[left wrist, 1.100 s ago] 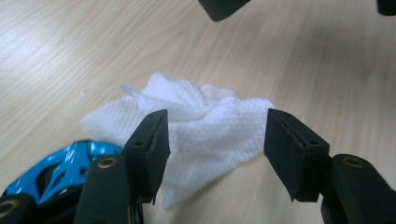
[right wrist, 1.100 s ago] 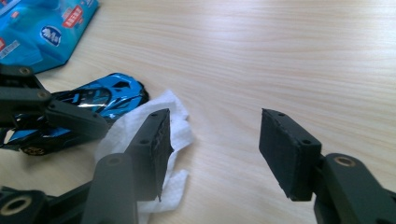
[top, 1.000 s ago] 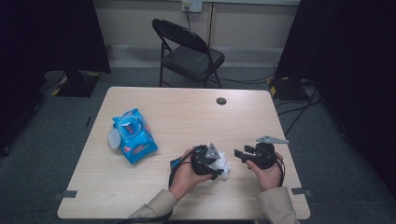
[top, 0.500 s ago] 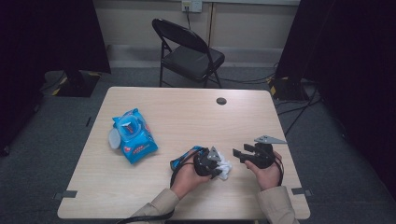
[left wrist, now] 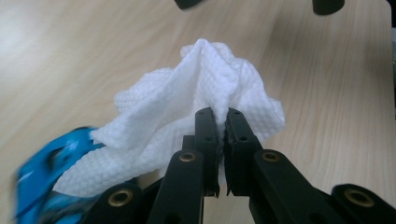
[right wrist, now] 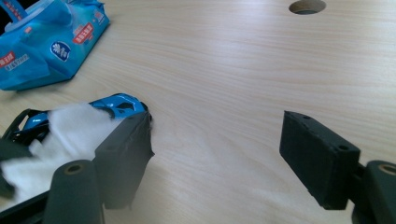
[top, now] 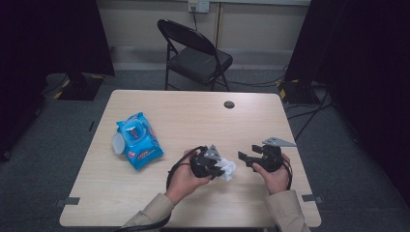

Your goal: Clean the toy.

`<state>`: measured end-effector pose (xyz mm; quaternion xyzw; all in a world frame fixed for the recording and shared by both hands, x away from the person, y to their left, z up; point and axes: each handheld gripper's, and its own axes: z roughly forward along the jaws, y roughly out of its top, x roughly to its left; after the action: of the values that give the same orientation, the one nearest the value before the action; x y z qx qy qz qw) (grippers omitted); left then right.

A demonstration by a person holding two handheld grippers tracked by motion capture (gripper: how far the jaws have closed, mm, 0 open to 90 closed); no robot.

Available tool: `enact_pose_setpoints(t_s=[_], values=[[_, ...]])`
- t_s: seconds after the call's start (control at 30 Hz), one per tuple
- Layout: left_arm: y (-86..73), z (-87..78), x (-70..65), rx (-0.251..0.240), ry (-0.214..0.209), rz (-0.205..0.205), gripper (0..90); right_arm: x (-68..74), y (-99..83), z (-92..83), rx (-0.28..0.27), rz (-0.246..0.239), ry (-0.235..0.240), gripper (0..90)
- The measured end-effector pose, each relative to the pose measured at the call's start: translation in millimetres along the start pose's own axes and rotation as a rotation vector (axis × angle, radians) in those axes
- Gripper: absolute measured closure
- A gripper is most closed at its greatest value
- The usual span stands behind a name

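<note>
Left gripper (left wrist: 217, 122) is pinching the crumpled white textured wipe (left wrist: 196, 98) just above the light wooden table (top: 193, 121), jaws having just closed, right gripper (right wrist: 217, 154) opening empty beside it, so probably best gripping firmly, lifting slowly.

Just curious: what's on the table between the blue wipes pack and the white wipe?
Bare tabletop in the high view between the wipes pack and the wipe.

Embossed paper wipe (left wrist: 187, 93); matt wood-grain table (top: 203, 121)
</note>
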<state>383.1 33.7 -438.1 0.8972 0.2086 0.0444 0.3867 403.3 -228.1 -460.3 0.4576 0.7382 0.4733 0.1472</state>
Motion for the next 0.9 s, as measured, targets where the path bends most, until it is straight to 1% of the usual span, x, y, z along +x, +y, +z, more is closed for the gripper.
enact_pose_setpoints(t_s=[0.03, 0.07, 0.1, 0.13, 0.17, 0.2, 0.23, 0.27, 0.3, 0.33, 0.4, 0.43, 0.5, 0.53, 0.57, 0.6, 0.63, 0.67, 0.7, 0.73, 0.77, 0.83, 0.9], values=[[-4.4, -14.9, 4.8, -0.025, 0.013, -0.019, 85.5, 3.3, 1.3, 3.0, 0.005, -0.004, 0.017, 22.3], [-7.1, -22.4, 6.7, -0.033, 0.023, -0.027, 85.5, 5.7, 2.4, 5.3, 0.011, -0.004, 0.038, 20.7], [-9.8, -29.7, 8.7, -0.035, 0.034, -0.034, 85.5, 8.3, 3.5, 7.8, 0.013, -0.014, 0.058, 19.7], [-9.8, -29.7, 8.7, -0.035, 0.034, -0.034, 85.5, 8.3, 3.5, 7.8, 0.013, -0.014, 0.058, 19.7], [-16.2, -42.3, 12.3, -0.045, 0.051, -0.050, 85.5, 15.2, 6.0, 13.6, 0.027, -0.039, 0.089, 18.0], [-16.2, -42.3, 12.3, -0.045, 0.051, -0.050, 85.5, 15.2, 6.0, 13.6, 0.027, -0.039, 0.089, 18.0], [-20.9, -49.9, 14.8, -0.049, 0.066, -0.059, 85.5, 19.1, 7.4, 17.0, 0.035, -0.058, 0.102, 17.7], [-24.0, -54.1, 16.2, -0.051, 0.075, -0.069, 85.5, 27.8, 10.0, 25.4, 0.057, -0.091, 0.126, 17.1], [-32.4, -64.9, 20.4, -0.054, 0.094, -0.087, 85.5, 32.1, 11.1, 30.4, 0.072, -0.103, 0.140, 16.9], [-32.4, -64.9, 20.4, -0.054, 0.094, -0.087, 85.5, 32.1, 11.1, 30.4, 0.072, -0.103, 0.140, 16.9], [-42.7, -75.7, 24.1, -0.061, 0.116, -0.112, 85.5, 41.6, 12.8, 42.2, 0.096, -0.124, 0.170, 16.5], [-51.1, -83.6, 27.0, -0.064, 0.131, -0.130, 85.5, 49.9, 14.7, 52.6, 0.115, -0.150, 0.192, 16.7], [-61.0, -90.9, 29.7, -0.063, 0.152, -0.151, 85.5, 57.4, 16.9, 61.0, 0.127, -0.166, 0.217, 16.5], [-61.0, -90.9, 29.7, -0.063, 0.152, -0.151, 85.5, 57.4, 16.9, 61.0, 0.127, -0.166, 0.217, 16.5], [-71.5, -96.8, 31.5, -0.063, 0.168, -0.176, 85.5, 66.2, 19.3, 70.4, 0.141, -0.185, 0.247, 16.5], [-71.5, -96.8, 31.5, -0.063, 0.168, -0.176, 85.4, 66.2, 19.3, 70.4, 0.141, -0.185, 0.247, 16.5], [-81.9, -102.6, 33.4, -0.056, 0.183, -0.195, 85.4, 75.1, 21.3, 79.3, 0.158, -0.214, 0.269, 16.6], [-86.9, -105.4, 34.2, -0.054, 0.188, -0.206, 85.4, 79.5, 21.9, 83.6, 0.162, -0.228, 0.280, 16.5], [-91.8, -107.8, 35.0, -0.050, 0.201, -0.208, 85.4, 83.8, 22.3, 87.8, 0.170, -0.243, 0.288, 16.6], [-91.8, -107.8, 35.0, -0.050, 0.201, -0.208, 85.4, 83.8, 22.3, 87.8, 0.170, -0.243, 0.288, 16.6], [-102.7, -111.4, 35.6, -0.044, 0.206, -0.229, 85.4, 92.4, 21.8, 96.3, 0.188, -0.266, 0.302, 16.8], [-110.3, -113.0, 35.0, -0.039, 0.216, -0.243, 85.3, 101.1, 20.5, 104.4, 0.209, -0.299, 0.320, 17.0], [-117.5, -113.5, 34.3, -0.037, 0.220, -0.256, 85.3, 108.3, 19.0, 108.8, 0.225, -0.331, 0.333, 17.3]])
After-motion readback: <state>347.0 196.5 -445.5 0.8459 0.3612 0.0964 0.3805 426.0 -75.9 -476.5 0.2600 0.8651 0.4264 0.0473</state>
